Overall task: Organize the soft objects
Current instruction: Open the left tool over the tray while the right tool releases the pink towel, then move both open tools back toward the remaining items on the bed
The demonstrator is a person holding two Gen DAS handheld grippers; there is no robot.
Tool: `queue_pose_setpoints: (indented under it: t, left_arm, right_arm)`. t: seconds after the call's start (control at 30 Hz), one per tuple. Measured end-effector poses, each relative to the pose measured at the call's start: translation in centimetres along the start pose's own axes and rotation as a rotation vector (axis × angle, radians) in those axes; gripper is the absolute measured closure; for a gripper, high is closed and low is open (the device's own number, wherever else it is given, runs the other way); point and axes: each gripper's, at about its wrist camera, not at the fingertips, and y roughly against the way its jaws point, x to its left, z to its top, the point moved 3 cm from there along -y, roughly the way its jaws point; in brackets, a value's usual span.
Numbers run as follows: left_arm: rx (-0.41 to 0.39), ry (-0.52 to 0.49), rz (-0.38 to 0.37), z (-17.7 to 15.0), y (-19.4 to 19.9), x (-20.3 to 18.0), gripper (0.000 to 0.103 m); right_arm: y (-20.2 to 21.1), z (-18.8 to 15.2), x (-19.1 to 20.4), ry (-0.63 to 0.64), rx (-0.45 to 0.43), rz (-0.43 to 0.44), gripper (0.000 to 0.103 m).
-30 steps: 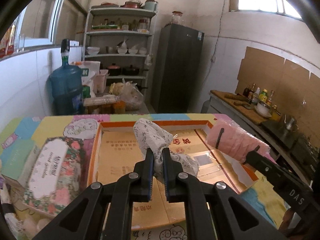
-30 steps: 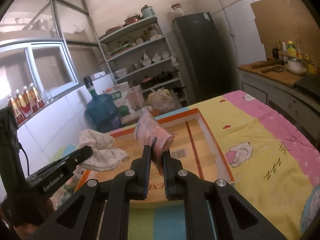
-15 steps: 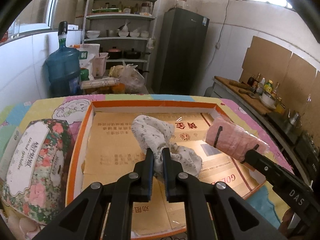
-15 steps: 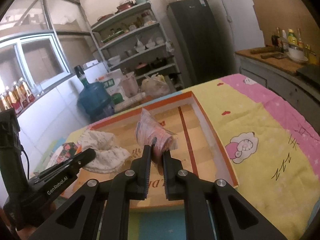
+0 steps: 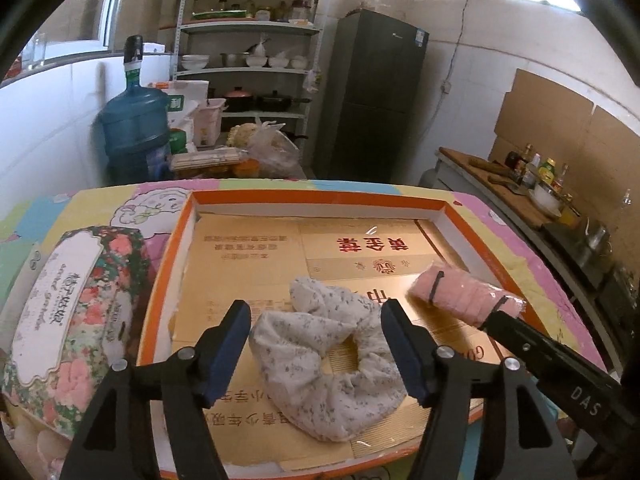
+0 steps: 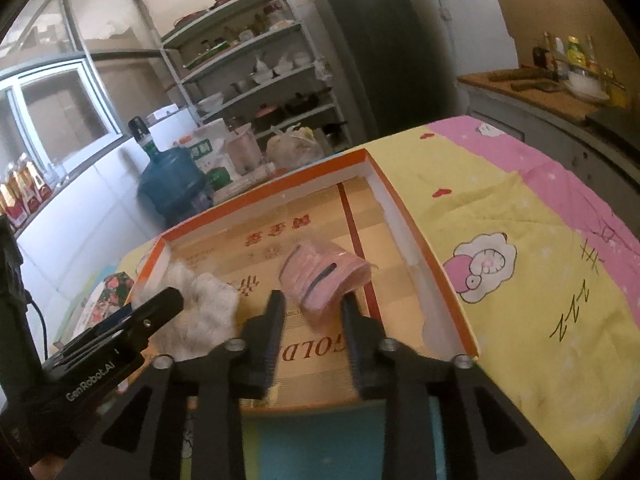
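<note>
While both grippers hang over the shallow orange-rimmed box (image 5: 486, 216) on the cartoon-print tablecloth (image 6: 520, 216), each has its own soft thing straight ahead of it; the left gripper (image 5: 316, 344) has its jaws opening, wide apart on either side of the floral scrunchie (image 5: 320, 360), and the pads look clear of the cloth — the scrunchie lies slack on the cardboard floor near the box's near edge, toward the middle. The right gripper (image 6: 310, 320) also has its jaws opening, less wide; the pink wrapped roll (image 6: 324, 276) sits between the fingertips and just beyond them, though motion blur leaves it unclear whether a pad brushes it. That roll's long axis runs slantwise, from the near fingertips up toward the box's right wall, and it lies near the right edge. So the scrunchie is the left hand's nearer piece and the roll the right's; a floral tissue pack (image 5: 68, 312) waits outside the box's left edge, nearest the left hand.
</note>
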Motion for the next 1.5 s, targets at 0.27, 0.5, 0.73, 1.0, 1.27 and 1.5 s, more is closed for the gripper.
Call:
queue_pose_setpoints:
  t: [0.27, 0.5, 0.73, 1.0, 1.27, 1.5]
  left_arm:
    - [-0.049, -0.008, 0.010, 0.2, 1.9, 0.0, 0.023]
    - [-0.103, -0.029, 0.006, 0.3, 4.2, 0.0, 0.017]
    - [-0.163, -0.056, -0.017, 0.2, 7.0, 0.3, 0.013]
    - [-0.213, -0.070, -0.029, -0.3, 10.7, 1.5, 0.013]
    - [-0.257, -0.075, -0.035, -1.4, 14.5, 3.9, 0.013]
    - [-0.291, -0.065, -0.003, -2.2, 17.4, 7.2, 0.005]
  right_arm:
    - [0.7, -0.1, 0.2, 0.003, -0.018, -0.039, 0.057]
    - [1.9, -0.4, 0.5, 0.008, -0.028, -0.057, 0.056]
    - [3.7, -0.7, 1.7, 0.033, -0.074, -0.091, 0.046]
    - [6.2, -1.7, 4.6, 0.082, -0.133, -0.120, 0.035]
    - [7.2, -3.2, 8.5, 0.117, -0.140, -0.091, 0.035]
    - [7.7, -5.0, 12.6, 0.168, -0.152, -0.066, 0.026]
